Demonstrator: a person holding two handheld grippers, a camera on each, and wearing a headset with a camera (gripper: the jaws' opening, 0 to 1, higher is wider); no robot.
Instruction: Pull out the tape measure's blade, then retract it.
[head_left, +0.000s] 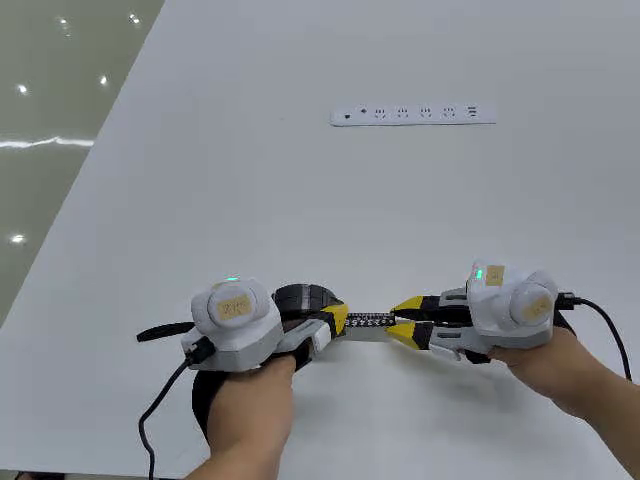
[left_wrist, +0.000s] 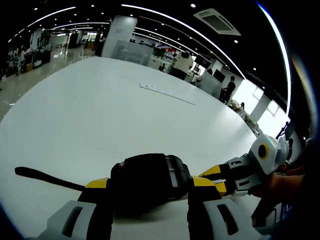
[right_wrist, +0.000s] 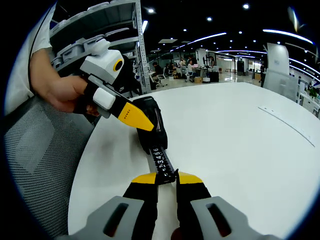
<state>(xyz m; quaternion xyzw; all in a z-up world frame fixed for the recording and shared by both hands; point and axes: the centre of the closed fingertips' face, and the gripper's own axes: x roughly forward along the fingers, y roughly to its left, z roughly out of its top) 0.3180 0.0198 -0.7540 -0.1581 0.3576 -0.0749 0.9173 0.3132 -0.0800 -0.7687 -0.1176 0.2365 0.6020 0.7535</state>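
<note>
The left claw is clamped across the black tape measure, low over the table; the right claw is pinched on the tip of the blade; a short length runs straight ahead of it to the case; extending likely means drawing the right claw back along that line.

The desk is smooth, matt white. The tape measure's case looks like black ribbed plastic with a dull sheen, and its blade is thin, printed and faintly glossy. The left tool and right tool have matt grey plastic shells. Beyond the case lies a white plastic power strip.
</note>
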